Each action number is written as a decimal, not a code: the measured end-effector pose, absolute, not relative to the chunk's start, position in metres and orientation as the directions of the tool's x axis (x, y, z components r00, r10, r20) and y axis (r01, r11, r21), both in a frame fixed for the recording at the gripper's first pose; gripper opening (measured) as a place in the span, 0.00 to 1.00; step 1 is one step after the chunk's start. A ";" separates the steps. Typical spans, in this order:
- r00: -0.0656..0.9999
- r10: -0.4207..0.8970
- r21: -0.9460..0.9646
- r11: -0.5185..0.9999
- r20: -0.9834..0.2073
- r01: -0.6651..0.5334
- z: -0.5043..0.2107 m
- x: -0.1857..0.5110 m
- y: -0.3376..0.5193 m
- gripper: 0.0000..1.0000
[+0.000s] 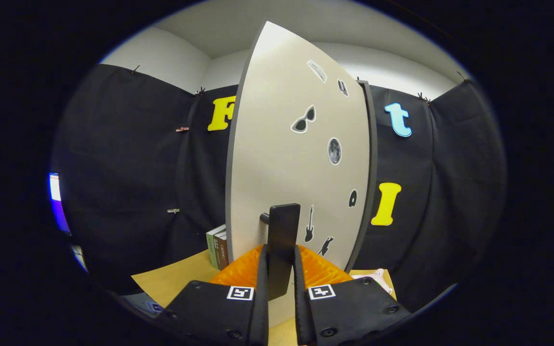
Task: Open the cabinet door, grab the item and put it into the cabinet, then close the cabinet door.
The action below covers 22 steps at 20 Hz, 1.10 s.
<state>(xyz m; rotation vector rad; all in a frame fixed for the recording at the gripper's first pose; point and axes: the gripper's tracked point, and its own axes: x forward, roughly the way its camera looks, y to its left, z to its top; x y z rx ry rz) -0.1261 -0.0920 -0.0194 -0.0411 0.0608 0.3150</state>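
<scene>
A white cabinet door (282,158) with a dark edge and several small stickers stands swung out toward me, its face turned to the right. A flat dark bar handle (284,230) sticks out from the door on a short post. My gripper (279,269) is shut on this handle, with one finger on each side of the bar's lower part. The cabinet's dark side edge (372,168) rises just right of the door. The cabinet's inside is hidden behind the door.
Two upright books (218,247) stand on the tan tabletop (166,281) left of the door's foot. A pale pinkish item (378,278) lies on the table to the right, beyond my right finger. Black cloth walls close in all around.
</scene>
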 end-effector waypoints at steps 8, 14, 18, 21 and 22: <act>0.955 0.290 -0.022 0.956 -0.064 -0.292 -0.017 -0.137 -0.155 0.25; 0.954 0.289 -0.029 0.956 -0.086 -0.292 -0.031 -0.140 -0.173 0.25; 0.964 0.254 -0.009 0.967 -0.080 -0.256 -0.031 -0.139 -0.189 0.25; 0.975 0.208 0.004 0.978 -0.073 -0.208 -0.029 -0.139 -0.207 0.25; 0.980 0.187 0.005 0.982 -0.068 -0.187 -0.029 -0.137 -0.214 0.25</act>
